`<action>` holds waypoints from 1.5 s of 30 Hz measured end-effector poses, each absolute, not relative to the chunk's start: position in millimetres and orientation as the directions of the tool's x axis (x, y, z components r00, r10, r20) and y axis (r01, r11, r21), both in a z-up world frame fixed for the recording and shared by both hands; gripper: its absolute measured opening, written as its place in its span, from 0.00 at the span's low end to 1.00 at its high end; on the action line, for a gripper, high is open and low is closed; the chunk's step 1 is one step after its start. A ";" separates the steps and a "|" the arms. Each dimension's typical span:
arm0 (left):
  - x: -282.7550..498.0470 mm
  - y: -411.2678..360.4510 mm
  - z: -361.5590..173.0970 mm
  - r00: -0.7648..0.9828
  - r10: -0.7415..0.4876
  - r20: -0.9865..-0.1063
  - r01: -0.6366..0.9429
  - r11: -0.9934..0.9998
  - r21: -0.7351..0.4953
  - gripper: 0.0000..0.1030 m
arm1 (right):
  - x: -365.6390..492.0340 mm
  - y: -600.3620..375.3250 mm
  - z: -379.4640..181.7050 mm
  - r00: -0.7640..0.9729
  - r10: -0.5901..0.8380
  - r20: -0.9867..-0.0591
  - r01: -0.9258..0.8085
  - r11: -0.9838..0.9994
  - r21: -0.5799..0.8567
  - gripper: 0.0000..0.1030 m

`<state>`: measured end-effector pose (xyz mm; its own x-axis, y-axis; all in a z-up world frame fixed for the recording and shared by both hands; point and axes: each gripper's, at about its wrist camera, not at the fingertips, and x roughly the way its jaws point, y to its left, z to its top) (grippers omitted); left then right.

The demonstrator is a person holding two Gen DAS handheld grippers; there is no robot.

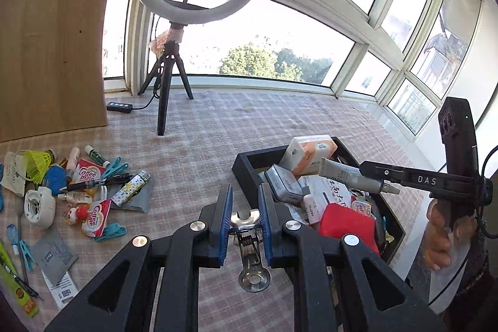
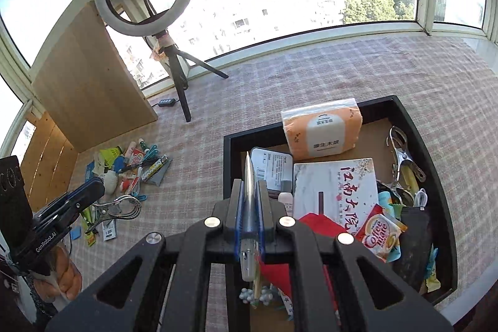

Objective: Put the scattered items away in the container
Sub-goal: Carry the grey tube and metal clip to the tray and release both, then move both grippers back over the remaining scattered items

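A metal spring clip (image 1: 249,241) was pinched between the blue pads of the left gripper (image 1: 246,217), held above the checked cloth (image 1: 218,126) just beside the black tray (image 1: 246,164). A grey squeeze tube (image 2: 249,207) was clamped in the nearly closed right gripper (image 2: 249,201), over the tray's near edge. An orange tissue pack (image 2: 322,129) and a Coffee mate sachet (image 2: 378,235) were seen lying inside the tray. Scattered items, among them a yellow shuttlecock (image 1: 37,162), were left on the cloth, well apart from the tray.
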<state>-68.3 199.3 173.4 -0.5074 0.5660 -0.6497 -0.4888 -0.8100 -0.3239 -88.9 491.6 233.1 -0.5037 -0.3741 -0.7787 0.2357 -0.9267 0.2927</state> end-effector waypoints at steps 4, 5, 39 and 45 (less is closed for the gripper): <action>-67.3 270.2 179.8 -0.428 0.635 -0.643 -0.598 -0.733 -0.326 0.16 | -88.4 550.9 227.0 -0.543 -0.292 -0.788 0.107 -0.954 0.280 0.07; -66.1 285.4 181.9 -0.411 0.648 -0.641 -0.618 -0.715 -0.326 0.16 | -88.4 561.7 224.9 -0.547 -0.272 -0.791 0.086 -0.959 0.271 0.07; -0.3 48.1 127.6 -0.546 0.173 -0.819 -0.028 -0.982 -0.189 0.56 | -41.3 414.1 182.4 -0.391 -0.466 -0.793 0.470 -0.843 0.263 0.53; 7.5 -65.4 99.7 -0.519 0.135 -0.844 0.114 -0.968 -0.224 0.54 | -10.2 353.2 177.2 -0.364 -0.449 -0.816 0.474 -0.843 0.252 0.53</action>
